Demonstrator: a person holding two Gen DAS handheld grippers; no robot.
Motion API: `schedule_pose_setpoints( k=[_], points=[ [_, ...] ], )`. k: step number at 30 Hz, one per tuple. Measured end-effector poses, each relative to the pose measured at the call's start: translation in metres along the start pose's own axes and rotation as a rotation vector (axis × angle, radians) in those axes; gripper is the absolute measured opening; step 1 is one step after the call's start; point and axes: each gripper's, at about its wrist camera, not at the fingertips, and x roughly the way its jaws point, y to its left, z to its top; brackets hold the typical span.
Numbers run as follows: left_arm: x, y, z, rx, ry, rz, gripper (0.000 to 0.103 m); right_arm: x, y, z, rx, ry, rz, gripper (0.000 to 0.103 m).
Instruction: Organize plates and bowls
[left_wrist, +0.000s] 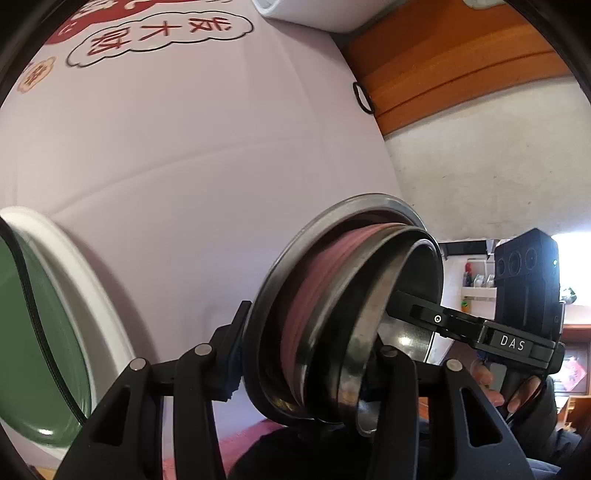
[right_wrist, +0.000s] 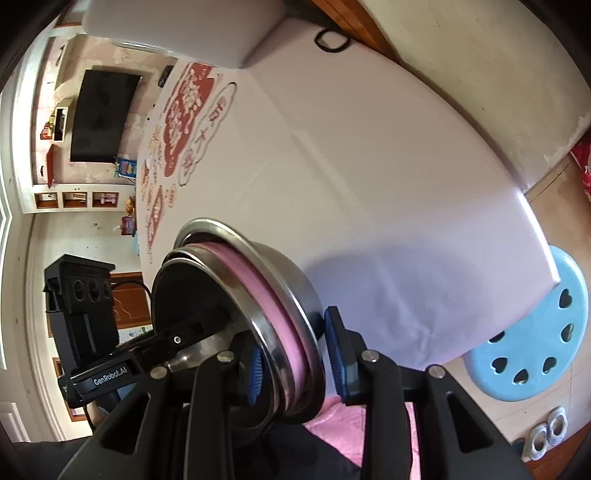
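The broad white tablecloth with red printed characters (right_wrist: 369, 177) covers the table and fills most of both views, giving a bare landing area on its right half. At the left edge of the left wrist view sits a white dish with a green glass lid (left_wrist: 55, 317), resting on the cloth apart from the action. The task's thing is a nested stack of stainless steel bowls and plates with one pink dish sandwiched between them (left_wrist: 332, 325), held on the near side of the table and seemingly lifted clear of the cloth, though contact cannot be ruled out. The left gripper (left_wrist: 306, 373) is clamped across the stack's rims at one side, and the right gripper (right_wrist: 295, 365) straddles the rims opposite, its blue pads looking pressed on but a slight gap cannot be excluded. Two grips on opposing rims probably keep the loose nested pieces from sliding apart while the pile is carried. A small black ring (left_wrist: 362, 98) lies at the far table edge.
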Motion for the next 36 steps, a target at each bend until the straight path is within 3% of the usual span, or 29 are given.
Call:
schedule_pose_setpoints(
  k=[10, 23, 36],
  points=[
    [-0.035, 0.009, -0.016, 0.037, -0.061, -0.002, 0.046, -0.003, 0.040, -0.021, -0.050, -0.036, 0.022, 0.030],
    [-0.063, 0.043, -0.013, 0.027, -0.101, 0.011, 0.046, 0.029, 0.108, -0.042, -0.118, -0.035, 0.025, 0.030],
    [-0.110, 0.115, -0.024, -0.019, -0.139, 0.042, 0.046, 0.078, 0.172, -0.056, -0.184, 0.002, 0.036, 0.030]
  ],
)
